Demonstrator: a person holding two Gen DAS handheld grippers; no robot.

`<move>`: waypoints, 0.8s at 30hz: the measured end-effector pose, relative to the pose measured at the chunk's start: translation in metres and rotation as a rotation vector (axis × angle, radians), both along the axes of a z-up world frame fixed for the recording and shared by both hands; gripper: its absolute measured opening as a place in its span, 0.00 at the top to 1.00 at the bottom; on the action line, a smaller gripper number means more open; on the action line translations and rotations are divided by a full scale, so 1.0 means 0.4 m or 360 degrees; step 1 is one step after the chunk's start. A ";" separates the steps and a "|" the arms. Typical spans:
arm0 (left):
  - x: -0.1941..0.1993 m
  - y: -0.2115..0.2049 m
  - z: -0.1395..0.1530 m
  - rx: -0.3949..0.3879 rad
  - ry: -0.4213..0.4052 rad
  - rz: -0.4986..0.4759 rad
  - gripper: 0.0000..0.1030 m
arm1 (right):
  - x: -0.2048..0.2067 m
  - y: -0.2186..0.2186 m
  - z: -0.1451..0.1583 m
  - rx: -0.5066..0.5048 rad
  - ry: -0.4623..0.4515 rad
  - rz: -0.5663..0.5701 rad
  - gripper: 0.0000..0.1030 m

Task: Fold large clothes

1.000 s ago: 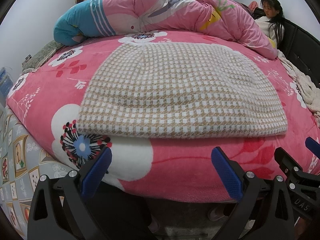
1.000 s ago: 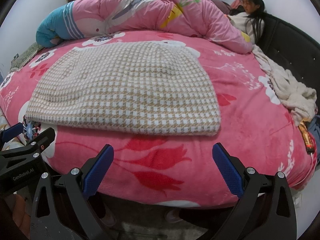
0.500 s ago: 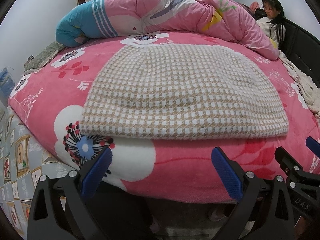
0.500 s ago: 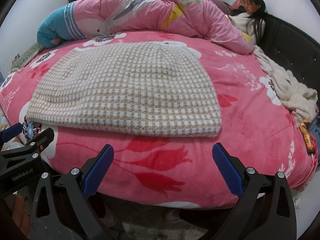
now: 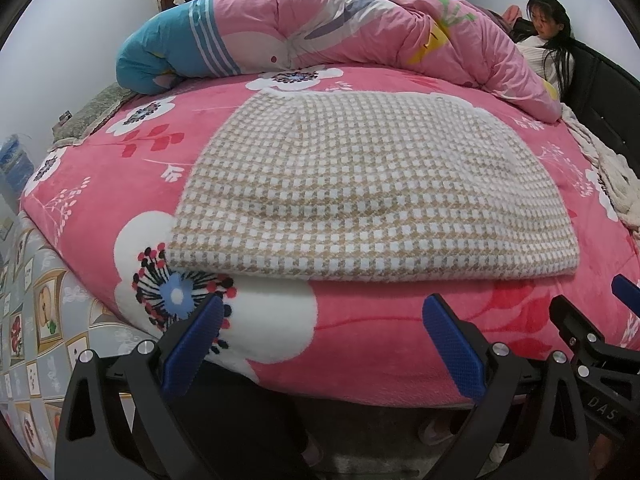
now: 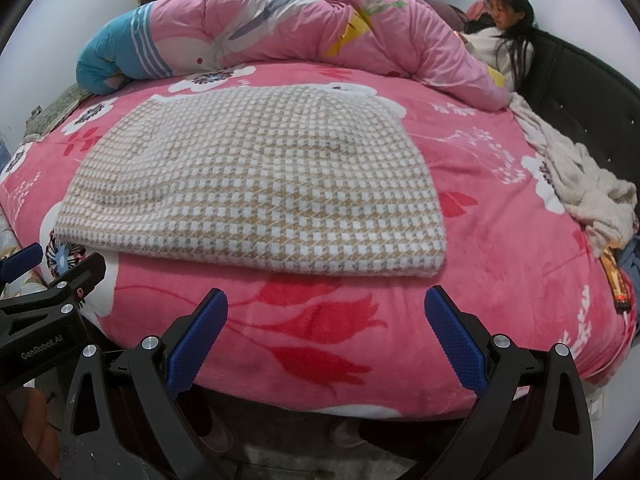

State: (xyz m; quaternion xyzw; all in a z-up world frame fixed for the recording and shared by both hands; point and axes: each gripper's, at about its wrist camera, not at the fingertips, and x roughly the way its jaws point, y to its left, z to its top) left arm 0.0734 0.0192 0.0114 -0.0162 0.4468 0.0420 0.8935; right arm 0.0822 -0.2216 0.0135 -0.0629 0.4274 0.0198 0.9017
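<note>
Left gripper [image 5: 322, 332] and right gripper [image 6: 326, 330] hover side by side off the bed's near edge, blue-padded jaws spread wide, both empty, pointing across it.

At three o'clock the right tool [image 5: 624, 320] is cut by the frame edge; the quilt [image 6: 304, 28] hides the seated person's [image 6: 504, 40] lower body.

Before you: a bed [image 5: 100, 184] under a pink floral blanket, a rolled quilt [image 5: 320, 28] at its far side, a dark headboard [image 6: 580, 92] at right, pale walls [image 5: 80, 20], and a person [image 6: 504, 36] seated beside the headboard.
</note>
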 end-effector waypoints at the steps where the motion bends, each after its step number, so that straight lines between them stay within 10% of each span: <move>1: 0.000 0.000 0.000 0.0000 0.0001 0.0002 0.05 | 0.001 -0.001 0.000 -0.0001 0.0001 0.0004 0.08; 24: 0.001 0.004 -0.004 0.0023 0.0009 0.0029 0.05 | 0.003 -0.007 -0.003 -0.0001 0.0010 0.0029 0.08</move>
